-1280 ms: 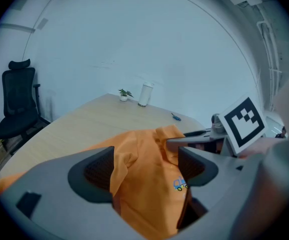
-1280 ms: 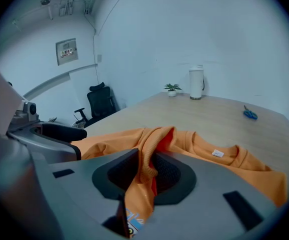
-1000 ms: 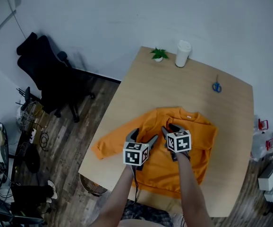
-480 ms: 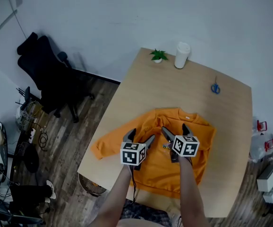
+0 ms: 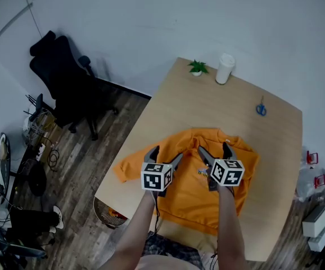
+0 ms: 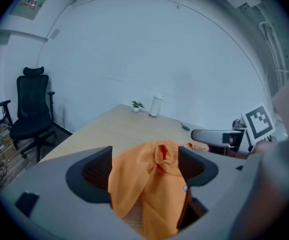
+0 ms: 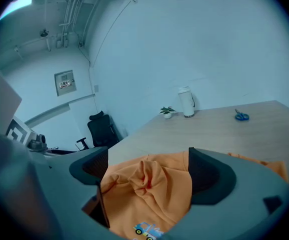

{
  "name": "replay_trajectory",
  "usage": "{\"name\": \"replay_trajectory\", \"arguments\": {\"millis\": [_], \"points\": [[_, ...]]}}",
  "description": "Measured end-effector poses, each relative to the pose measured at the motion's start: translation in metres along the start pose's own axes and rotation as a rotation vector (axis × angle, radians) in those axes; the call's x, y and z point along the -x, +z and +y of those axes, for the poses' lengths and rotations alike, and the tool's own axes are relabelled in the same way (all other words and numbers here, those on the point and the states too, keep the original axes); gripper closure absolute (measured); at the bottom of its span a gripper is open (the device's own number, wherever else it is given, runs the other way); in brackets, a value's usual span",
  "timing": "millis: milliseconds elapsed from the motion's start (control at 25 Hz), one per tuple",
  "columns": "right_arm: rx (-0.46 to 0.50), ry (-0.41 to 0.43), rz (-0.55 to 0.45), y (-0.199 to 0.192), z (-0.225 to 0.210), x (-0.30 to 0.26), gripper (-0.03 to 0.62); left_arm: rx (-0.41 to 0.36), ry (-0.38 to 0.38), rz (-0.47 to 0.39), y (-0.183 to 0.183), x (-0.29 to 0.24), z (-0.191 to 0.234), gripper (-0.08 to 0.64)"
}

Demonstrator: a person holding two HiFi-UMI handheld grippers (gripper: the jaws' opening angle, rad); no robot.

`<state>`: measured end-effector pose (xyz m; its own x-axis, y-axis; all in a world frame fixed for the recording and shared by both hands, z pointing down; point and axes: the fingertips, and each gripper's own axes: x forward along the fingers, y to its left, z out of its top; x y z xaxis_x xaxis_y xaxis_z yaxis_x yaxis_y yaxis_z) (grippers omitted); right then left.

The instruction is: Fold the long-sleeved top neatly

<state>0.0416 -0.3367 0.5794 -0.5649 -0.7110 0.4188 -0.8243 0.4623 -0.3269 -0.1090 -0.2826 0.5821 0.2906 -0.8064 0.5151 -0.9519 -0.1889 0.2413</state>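
Found the orange long-sleeved top (image 5: 196,190) rumpled on the near half of the table (image 5: 179,106), beneath both grippers. Noted left gripper (image 5: 166,152) jaws wide apart, right gripper (image 5: 213,148) jaws just opened wide, with cloth in sight between each pair, clamped by neither. Recorded plant (image 5: 196,67), white cup (image 5: 225,68) and scissors (image 5: 261,109) at the far end, well apart from it.

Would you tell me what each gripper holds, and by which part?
Nothing: the left gripper and right gripper, whose fingers have just been opening, both stand open above the orange top, not pinching it.
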Motion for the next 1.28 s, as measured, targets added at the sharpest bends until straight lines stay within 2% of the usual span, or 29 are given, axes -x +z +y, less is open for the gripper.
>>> {"name": "replay_trajectory", "arguments": {"millis": [160,360,800,1040,1280], "points": [[0.044,0.053,0.003,0.008,0.028,-0.007,0.109,0.021,0.050,-0.021,0.006,0.018,0.022,0.156],[0.107,0.159,0.026,0.006,0.087,-0.029,0.114,0.055,0.144,-0.032,-0.002,0.049,0.063,0.156],[0.228,0.370,0.155,-0.045,0.203,-0.073,0.127,0.207,0.357,-0.009,-0.057,0.114,0.152,0.156],[0.272,0.421,0.224,-0.077,0.236,-0.086,0.130,0.291,0.418,0.037,-0.100,0.131,0.177,0.156],[0.309,0.438,0.263,-0.094,0.247,-0.090,0.130,0.366,0.465,0.087,-0.133,0.134,0.188,0.158]]}}
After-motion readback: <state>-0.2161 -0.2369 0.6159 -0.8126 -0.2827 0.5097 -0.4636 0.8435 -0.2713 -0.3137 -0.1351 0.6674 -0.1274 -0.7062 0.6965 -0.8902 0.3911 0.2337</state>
